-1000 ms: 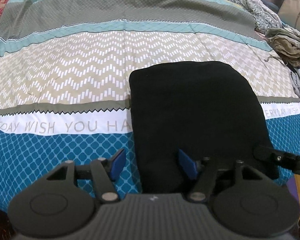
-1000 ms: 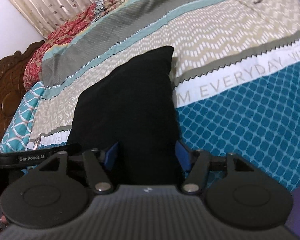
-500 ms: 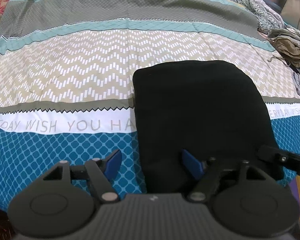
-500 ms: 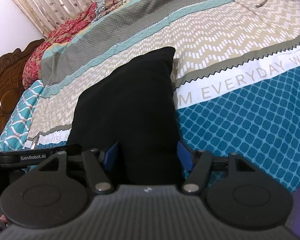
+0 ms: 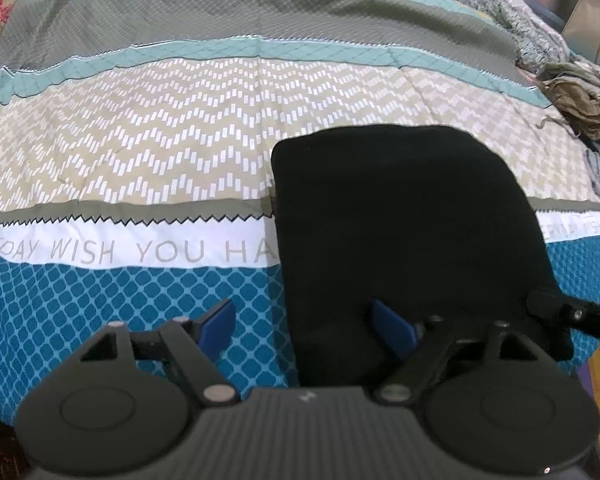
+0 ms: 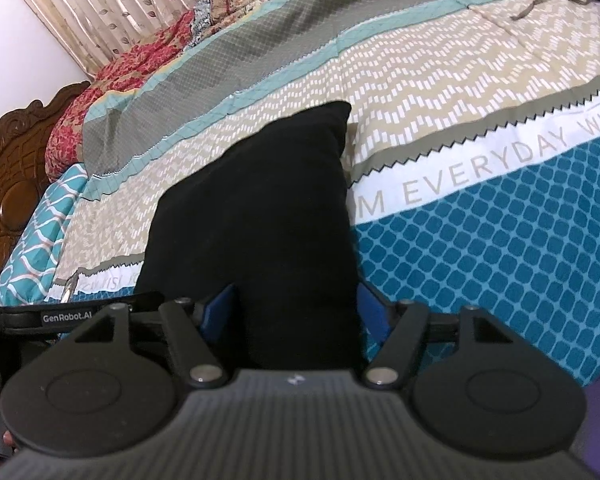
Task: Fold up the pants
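Observation:
The black pants (image 5: pixel 400 220) lie folded into a flat rectangle on the patterned bedspread (image 5: pixel 140 160). My left gripper (image 5: pixel 306 326) hovers at their near left corner. Its jaws are opening: the left pad (image 5: pixel 220 322) is over the bedspread and the right pad (image 5: pixel 392 328) over the cloth, neither pressing. My right gripper (image 6: pixel 296 312) straddles the near right edge of the pants (image 6: pixel 260 208). Its jaws are opening too, with the cloth between the blue pads (image 6: pixel 218 312) but not pinched. The right gripper's finger (image 5: pixel 560 312) shows in the left wrist view.
A heap of loose clothes (image 5: pixel 580 92) lies at the bed's far right. A carved wooden headboard (image 6: pixel 8 200), a red floral quilt (image 6: pixel 112 92) and a curtain (image 6: pixel 120 8) close off the left. The bed's near edge is just below both grippers.
The left jaws have spread noticeably wider, the left pad sliding out over the bedspread. The right jaws have widened a little. The pants have not shifted.

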